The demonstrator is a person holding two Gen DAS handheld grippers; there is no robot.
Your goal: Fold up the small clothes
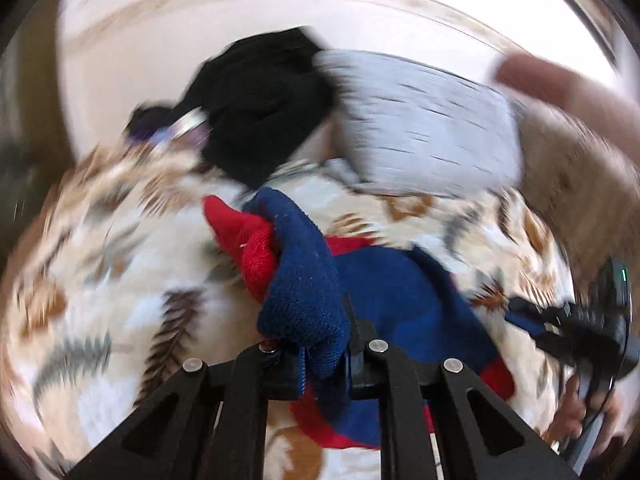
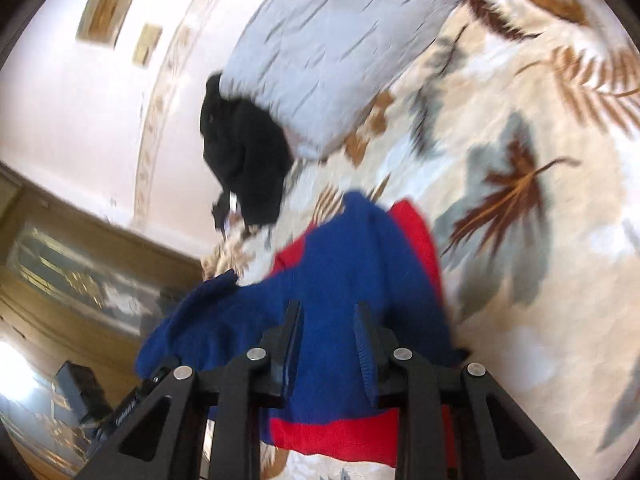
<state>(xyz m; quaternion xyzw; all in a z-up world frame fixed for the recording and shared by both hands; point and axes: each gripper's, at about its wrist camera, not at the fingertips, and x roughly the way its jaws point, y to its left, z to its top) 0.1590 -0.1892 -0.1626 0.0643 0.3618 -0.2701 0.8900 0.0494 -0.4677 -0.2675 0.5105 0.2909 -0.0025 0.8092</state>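
Observation:
A blue and red knitted garment [image 1: 400,292] lies partly on the leaf-patterned bedspread [image 1: 120,260]. My left gripper [image 1: 340,320] is shut on a bunched blue fold of it, and the fold hangs over the fingertips and hides them. A red part sticks out to the left of the fold. In the right wrist view the same garment [image 2: 348,264] spreads under and ahead of my right gripper [image 2: 328,312]. Its jaws stand apart, with blue knit showing in the gap. The right gripper [image 1: 520,312] also shows at the garment's right edge in the left wrist view. Both views are blurred.
A black garment [image 1: 260,108] is heaped at the back, next to a pale grey pillow [image 1: 424,128]; both also show in the right wrist view, black garment [image 2: 244,160] and pillow [image 2: 320,48]. A person's hand [image 1: 576,408] holds the right gripper. The bed edge and a wooden cabinet [image 2: 80,280] lie left.

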